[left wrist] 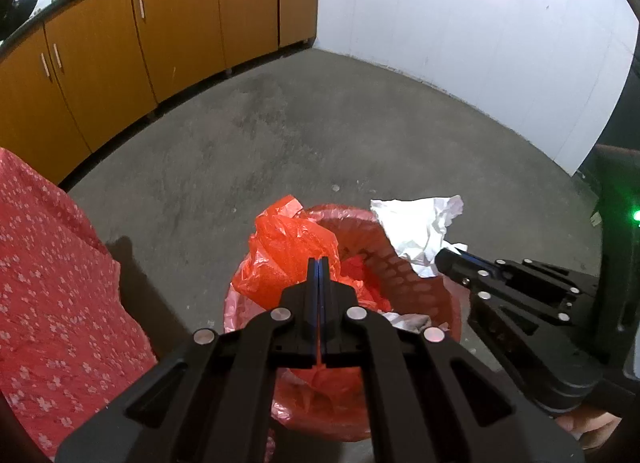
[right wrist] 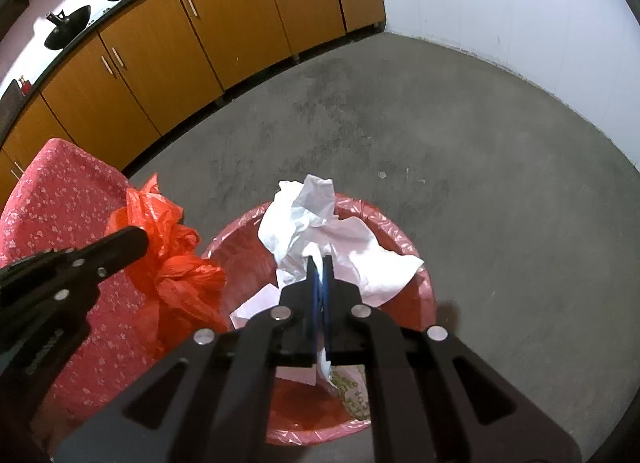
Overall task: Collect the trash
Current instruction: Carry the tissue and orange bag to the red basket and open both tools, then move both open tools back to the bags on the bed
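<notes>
On the left, the left gripper [left wrist: 319,263] is pinched tight on a crumpled orange plastic bag [left wrist: 288,251], which bunches up past its tips over the near-left rim of the red bin [left wrist: 416,283]. Beside it to the right, the right gripper [right wrist: 321,263] is clamped on a wad of white paper [right wrist: 320,223], which spreads beyond its tips straight above the bin's mouth. Both pieces hang over the pink-lined opening, so letting go looks like the next step. The paper sits more squarely over the middle; the bag hangs nearer the edge, by the flowered red cloth [left wrist: 48,283], and could catch the rim.
</notes>
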Available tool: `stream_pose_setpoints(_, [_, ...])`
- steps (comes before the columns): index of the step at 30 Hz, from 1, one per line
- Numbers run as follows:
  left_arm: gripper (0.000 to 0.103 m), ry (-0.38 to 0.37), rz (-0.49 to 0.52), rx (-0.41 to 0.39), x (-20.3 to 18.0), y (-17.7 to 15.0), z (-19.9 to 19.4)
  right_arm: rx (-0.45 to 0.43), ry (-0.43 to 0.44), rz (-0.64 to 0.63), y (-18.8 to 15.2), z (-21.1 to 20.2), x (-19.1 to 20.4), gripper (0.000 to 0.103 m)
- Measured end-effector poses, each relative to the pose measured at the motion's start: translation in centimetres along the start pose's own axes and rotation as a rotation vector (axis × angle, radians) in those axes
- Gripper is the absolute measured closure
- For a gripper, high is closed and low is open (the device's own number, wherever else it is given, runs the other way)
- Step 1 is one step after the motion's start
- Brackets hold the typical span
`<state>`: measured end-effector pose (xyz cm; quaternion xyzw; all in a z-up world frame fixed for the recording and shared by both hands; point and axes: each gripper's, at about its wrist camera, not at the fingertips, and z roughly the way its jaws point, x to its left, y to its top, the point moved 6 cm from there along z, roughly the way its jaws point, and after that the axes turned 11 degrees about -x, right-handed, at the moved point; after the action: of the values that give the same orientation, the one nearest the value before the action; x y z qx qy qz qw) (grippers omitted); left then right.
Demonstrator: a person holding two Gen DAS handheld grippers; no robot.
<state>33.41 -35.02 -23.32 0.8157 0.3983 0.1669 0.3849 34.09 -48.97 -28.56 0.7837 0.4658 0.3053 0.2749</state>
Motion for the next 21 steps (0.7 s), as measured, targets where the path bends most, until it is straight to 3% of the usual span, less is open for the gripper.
stream_pose_setpoints(7, [0.103,0.002,-0.007,0.032,0.1,-0.6,1.4,0.021,0.030,0.011,-0.7,0.6,0.1,0.095])
stream_pose_setpoints(11, [0.103,0.011,-0.026,0.042,0.4,-0.7,1.5,0.022,0.038,0.013,-0.8,0.6,0.1,0.085])
stream_pose_setpoints(17, [0.103,0.016,-0.061,0.055,1.0,-0.6,1.2,0.009,0.032,0.006,-0.8,0.0,0.1,0.079])
stream_pose_setpoints(20, [0.094,0.021,-0.086,0.036,1.6,0.0,0.3,-0.011,0.027,-0.007,-0.3,-0.7,0.4,0.076])
stream_pose_setpoints(21, [0.083,0.023,-0.098,0.022,1.9,0.4,-0.3,-0.019,0.028,-0.011,0.0,-1.1,0.5,0.076])
